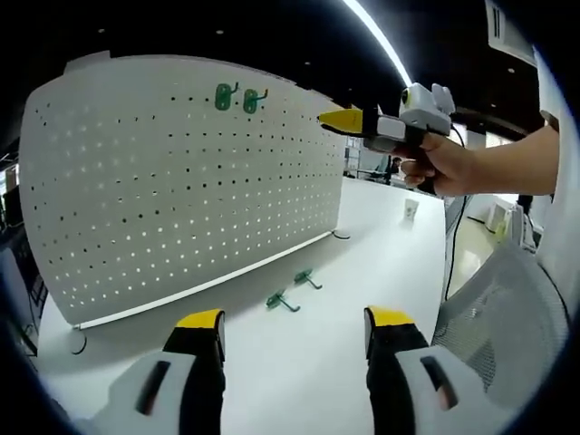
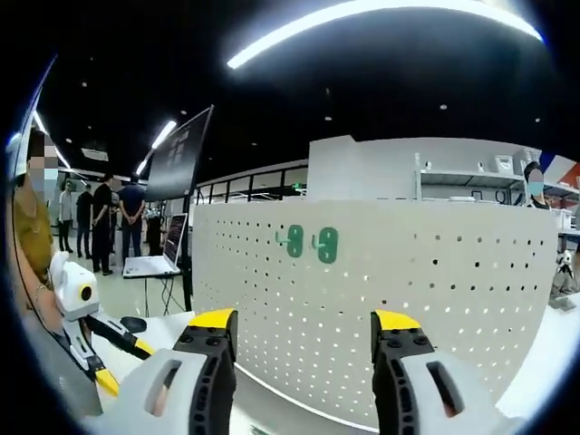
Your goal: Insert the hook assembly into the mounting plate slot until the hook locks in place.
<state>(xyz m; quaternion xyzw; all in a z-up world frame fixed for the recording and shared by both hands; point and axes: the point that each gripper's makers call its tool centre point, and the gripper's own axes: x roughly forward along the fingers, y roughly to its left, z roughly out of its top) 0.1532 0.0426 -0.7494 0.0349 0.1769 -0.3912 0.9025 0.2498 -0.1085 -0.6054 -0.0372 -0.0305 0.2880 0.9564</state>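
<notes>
Judging by the pegboard (image 1: 181, 181), two green hooks (image 1: 236, 98) hang high on it; two more hooks (image 1: 294, 290) lie below on the surface (image 1: 299, 362). Both left tongs (image 1: 294, 331) and right tongs (image 2: 304, 331) stand open, empty.

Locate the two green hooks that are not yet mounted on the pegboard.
In the left gripper view, the two loose green hooks lie on the white table just in front of the pegboard and its lower edge, beyond the left gripper.

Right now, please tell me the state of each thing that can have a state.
pegboard: upright on the table.
two mounted hooks: hanging on the pegboard, near its top.
two loose hooks: lying on the table, not inserted.
left gripper: open, empty.
right gripper: open, empty.
</notes>
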